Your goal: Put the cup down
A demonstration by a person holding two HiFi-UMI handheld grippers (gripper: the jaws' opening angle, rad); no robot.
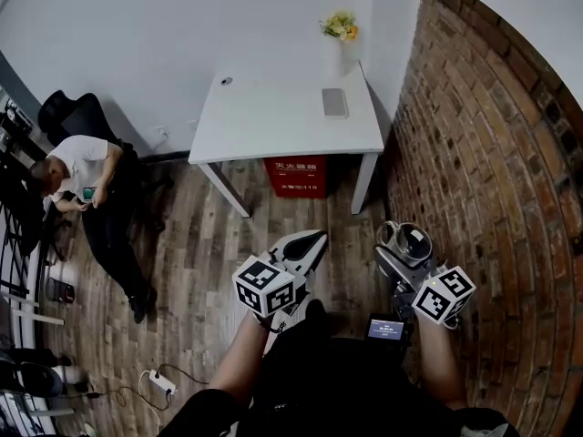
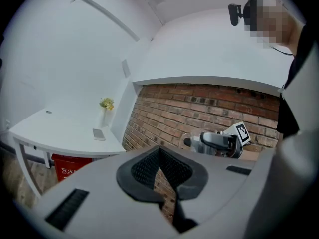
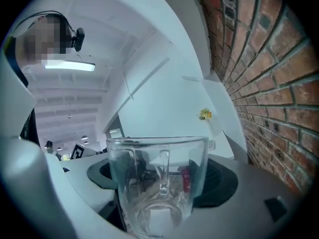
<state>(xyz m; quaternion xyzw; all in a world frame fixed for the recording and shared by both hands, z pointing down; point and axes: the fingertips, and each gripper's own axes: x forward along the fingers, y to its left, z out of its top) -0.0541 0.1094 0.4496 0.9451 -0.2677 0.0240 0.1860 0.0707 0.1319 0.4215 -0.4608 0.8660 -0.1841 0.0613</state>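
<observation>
1. The cup (image 3: 157, 183) is a clear glass mug with straight walls, a thick round base and a handle that shows through the glass on its far side. It sits upright and empty between the jaws of the right hand-held gripper (image 1: 402, 251). The jaws are closed against its walls, with their dark ribbed pads on either side.
2. It hangs in the air over the wooden plank floor (image 1: 196, 244), close to the brick wall (image 1: 492, 153) and well apart from the near edge of the bench (image 1: 273, 121).
3. As glass, it is probably stiff, smooth and rather slippery, of moderate weight, and liable to chip or crack if it lands hard.
4. The present hold, low across the walls, looks sound. Setting it down base first and flat seems safest.
5. The left hand-held gripper (image 1: 302, 247) is grey plastic with black textured pads (image 2: 149, 167). Its jaws are drawn together and hold nothing.
6. The bench is a white, matte, rectangular top on slim white legs.
   - A flat grey slab (image 1: 334, 102) lies near its right edge.
   - A small vase of flowers (image 1: 341, 27) stands at the far right corner.
   - The middle and the near edge are bare, which looks like good room for the cup.
7. A red box (image 1: 296, 176) stands beneath the bench.
</observation>
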